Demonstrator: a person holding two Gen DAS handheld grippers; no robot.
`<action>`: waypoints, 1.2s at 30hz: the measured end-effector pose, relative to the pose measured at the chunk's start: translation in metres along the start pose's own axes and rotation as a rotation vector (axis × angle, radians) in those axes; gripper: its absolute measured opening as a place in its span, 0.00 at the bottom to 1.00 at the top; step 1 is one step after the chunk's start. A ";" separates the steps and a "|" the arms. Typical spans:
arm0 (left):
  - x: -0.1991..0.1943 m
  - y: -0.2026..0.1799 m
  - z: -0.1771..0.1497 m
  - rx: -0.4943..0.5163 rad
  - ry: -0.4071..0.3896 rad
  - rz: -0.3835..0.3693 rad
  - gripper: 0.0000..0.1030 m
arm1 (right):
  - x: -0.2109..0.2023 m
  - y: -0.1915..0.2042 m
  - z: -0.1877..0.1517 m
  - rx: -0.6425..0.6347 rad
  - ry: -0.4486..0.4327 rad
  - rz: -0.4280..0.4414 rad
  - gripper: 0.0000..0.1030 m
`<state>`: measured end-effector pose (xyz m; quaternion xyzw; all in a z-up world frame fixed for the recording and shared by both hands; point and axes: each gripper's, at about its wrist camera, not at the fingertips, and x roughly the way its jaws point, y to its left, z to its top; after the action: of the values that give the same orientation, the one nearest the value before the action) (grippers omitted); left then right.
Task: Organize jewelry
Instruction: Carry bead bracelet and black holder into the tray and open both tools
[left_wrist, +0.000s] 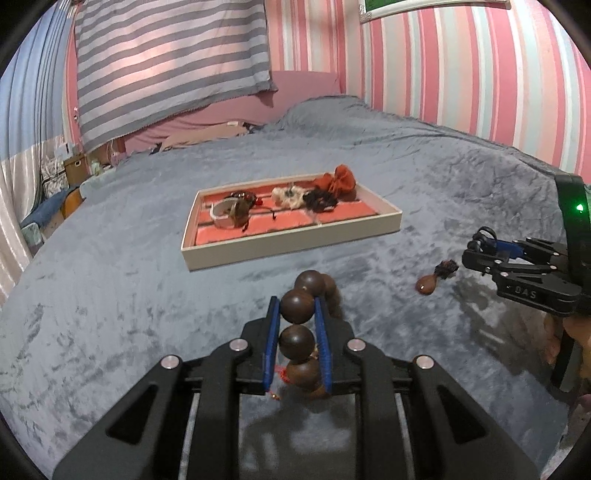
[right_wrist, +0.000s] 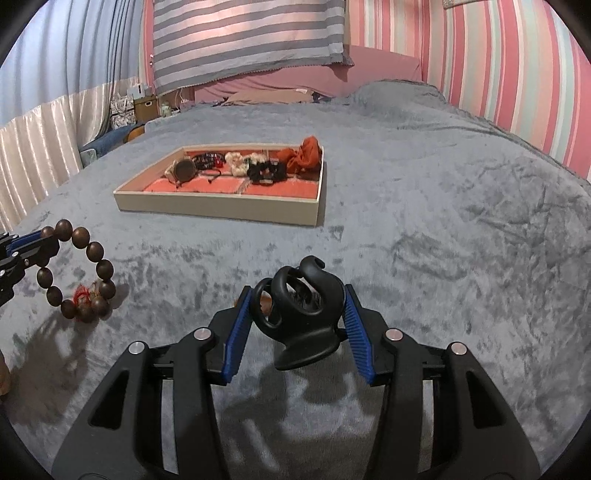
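In the left wrist view my left gripper (left_wrist: 296, 301) is shut on a bracelet of big dark wooden beads (left_wrist: 297, 341), held above the grey blanket. From the right wrist view the same bracelet (right_wrist: 95, 250) hangs as a loop with a red tassel from the left gripper (right_wrist: 37, 236). My right gripper (right_wrist: 297, 290) is shut on a black hair claw clip (right_wrist: 303, 325); it also shows at the right edge as the right gripper (left_wrist: 476, 247). A cream tray (left_wrist: 288, 243) (right_wrist: 218, 210) with orange lining lies ahead and holds several pieces.
A small brown gourd-shaped pendant (left_wrist: 428, 283) lies on the blanket (left_wrist: 110, 295) between the two grippers. An orange pouch (right_wrist: 303, 157) sits in the tray's far corner. Pillows and a striped cloth are at the bed's head; a striped wall runs along the right.
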<state>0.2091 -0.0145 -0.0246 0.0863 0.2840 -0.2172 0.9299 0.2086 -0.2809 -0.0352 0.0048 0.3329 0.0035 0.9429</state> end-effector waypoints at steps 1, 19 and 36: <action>-0.001 0.000 0.002 0.000 -0.004 -0.002 0.19 | -0.001 0.000 0.003 0.000 -0.005 0.000 0.47; 0.016 0.022 0.095 -0.014 -0.077 0.017 0.19 | 0.024 0.027 0.099 -0.022 -0.074 0.028 0.47; 0.149 0.075 0.128 -0.130 0.053 0.008 0.19 | 0.154 0.024 0.147 0.029 0.036 -0.039 0.47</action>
<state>0.4170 -0.0372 -0.0009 0.0328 0.3217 -0.1923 0.9265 0.4202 -0.2566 -0.0171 0.0118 0.3501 -0.0194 0.9364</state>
